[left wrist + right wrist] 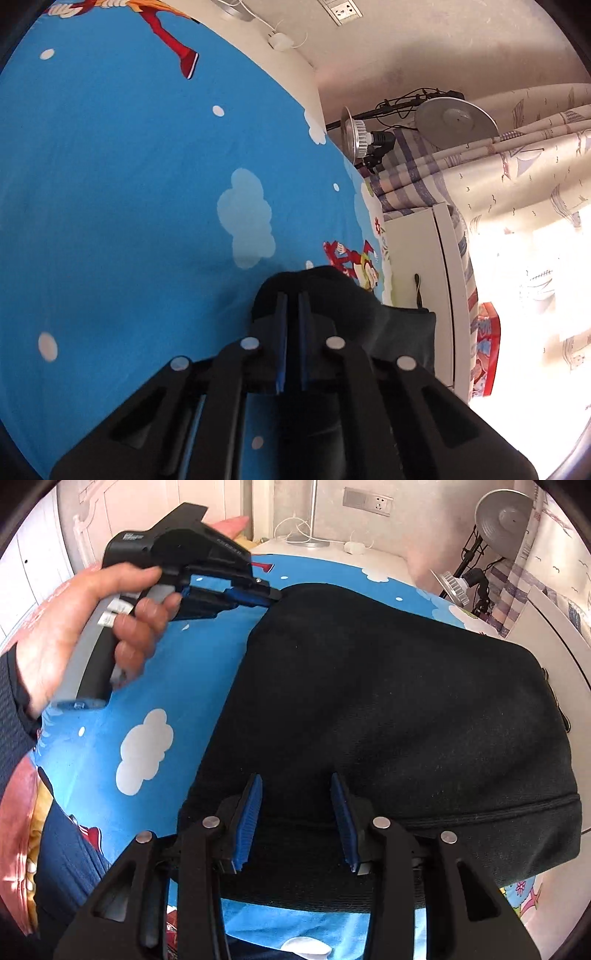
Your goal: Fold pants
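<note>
- Across the blue cartoon bed sheet (192,686) the black pants (388,709) lie as a broad folded slab; in the right wrist view their long axis runs from about 7 o'clock, under the right tool, up to about 1 o'clock near the white cabinet (554,627).
- Left tool (271,594) sits at the slab's far corner, at about 11 o'clock from the right tool; its blue pads are clenched on the pants edge there, and the left wrist view shows dark cloth bunched at the nearly closed tips (293,295).
- Right tool (295,786) is released, blue pads well apart, hovering over the near hem; whether they touch the cloth I cannot tell.
- Judgement: the next fold likely turns on both tools sharing one side of the slab; the right tool is nearer the waistband seam (480,818), at its 3 o'clock, so it must close on the near edge before the left lifts, or the fold may skew.
</note>
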Demonstrator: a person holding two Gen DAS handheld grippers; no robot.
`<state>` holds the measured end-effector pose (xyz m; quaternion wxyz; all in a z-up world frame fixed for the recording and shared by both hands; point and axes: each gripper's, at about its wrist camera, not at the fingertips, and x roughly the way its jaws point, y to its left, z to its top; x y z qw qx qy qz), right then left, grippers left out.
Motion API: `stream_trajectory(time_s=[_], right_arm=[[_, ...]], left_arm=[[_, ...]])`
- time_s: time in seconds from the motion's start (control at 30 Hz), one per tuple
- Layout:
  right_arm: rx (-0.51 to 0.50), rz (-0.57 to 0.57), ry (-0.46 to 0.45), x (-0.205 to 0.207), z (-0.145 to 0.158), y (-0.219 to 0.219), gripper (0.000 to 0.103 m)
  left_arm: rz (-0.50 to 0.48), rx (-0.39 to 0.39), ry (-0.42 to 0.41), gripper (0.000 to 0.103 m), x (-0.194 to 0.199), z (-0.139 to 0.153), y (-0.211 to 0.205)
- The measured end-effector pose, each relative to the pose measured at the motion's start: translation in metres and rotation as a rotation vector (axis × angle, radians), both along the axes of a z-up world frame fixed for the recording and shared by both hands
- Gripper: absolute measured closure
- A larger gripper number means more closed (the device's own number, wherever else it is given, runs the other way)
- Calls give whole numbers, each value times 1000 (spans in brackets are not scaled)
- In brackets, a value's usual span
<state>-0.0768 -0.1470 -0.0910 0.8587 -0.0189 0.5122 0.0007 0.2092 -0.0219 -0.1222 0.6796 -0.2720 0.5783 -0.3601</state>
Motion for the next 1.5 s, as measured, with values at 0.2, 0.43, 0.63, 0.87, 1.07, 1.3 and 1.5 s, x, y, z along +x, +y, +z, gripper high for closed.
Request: stream_trajectory(time_s=[0.2,0.43,0.63,0.87,1.07,1.3,1.5], right_arm=[[-33,16,7,1,-7,5,65],[-27,10,-38,-3,-3,6,63],[-9,-149,-282,-43,51,-37,40],[71,-502,-196,-79,16,-163,53],[206,-545,-174,-109,3,-178,55],[439,-682,-237,-144,20,-205,39],[656,-807,-234,-131,9,-243,27]], left_arm=[[-11,18,-20,102,19,-5,-18],[27,83,-141,69,14,31,-6],[-47,209,-294,45,-18,50,-14],[-124,350,-328,59,-23,21,-37],[-43,481,-542,59,-43,60,-50],[-430,252,-803,46,-125,113,-131],[-787,169,-959,46,-258,98,-191]])
